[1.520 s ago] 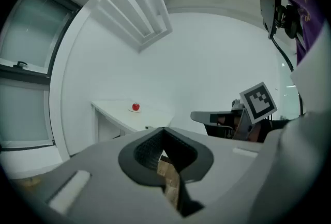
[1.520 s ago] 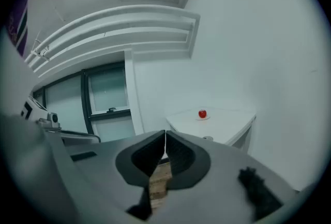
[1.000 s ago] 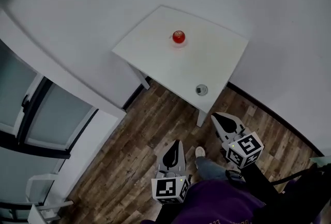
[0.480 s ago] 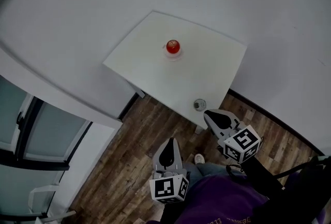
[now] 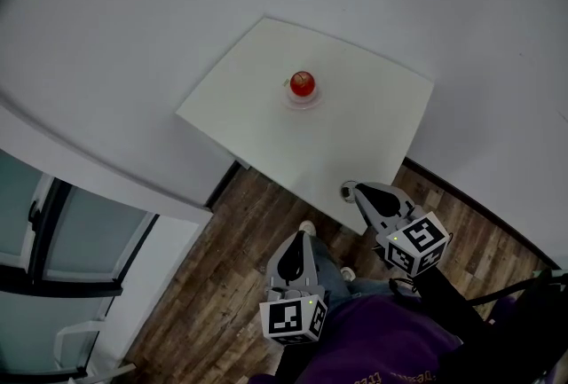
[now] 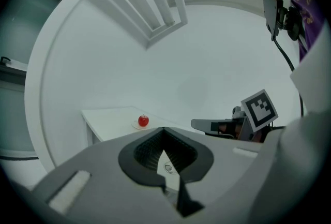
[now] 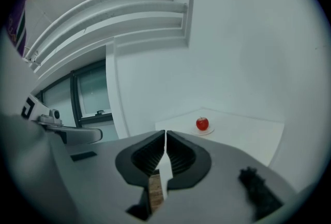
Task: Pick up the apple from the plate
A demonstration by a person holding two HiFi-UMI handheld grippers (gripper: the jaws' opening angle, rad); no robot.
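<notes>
A red apple (image 5: 302, 82) sits on a small pale plate (image 5: 303, 100) in the middle of a white table (image 5: 373, 121). Both grippers are held low and near me, well short of the apple. My left gripper (image 5: 299, 239) hangs over the wooden floor in front of the table, jaws shut and empty. My right gripper (image 5: 351, 189) is shut and empty too, its tip at the table's near edge. In the left gripper view the apple (image 6: 143, 121) lies far ahead past the shut jaws (image 6: 164, 129). The right gripper view shows the apple (image 7: 202, 124) ahead and right of its jaws (image 7: 165, 133).
A small round grey object (image 5: 345, 192) lies at the table's near corner, partly hidden by the right gripper. White walls enclose the table behind and to the right. A glazed door (image 5: 62, 223) stands at the left. My shoes (image 5: 306, 228) are on the wooden floor (image 5: 222, 267).
I have moved closer to the table. Both grippers went forward with me, still shut. The right gripper's tip now reaches the table's near edge by the small round object.
</notes>
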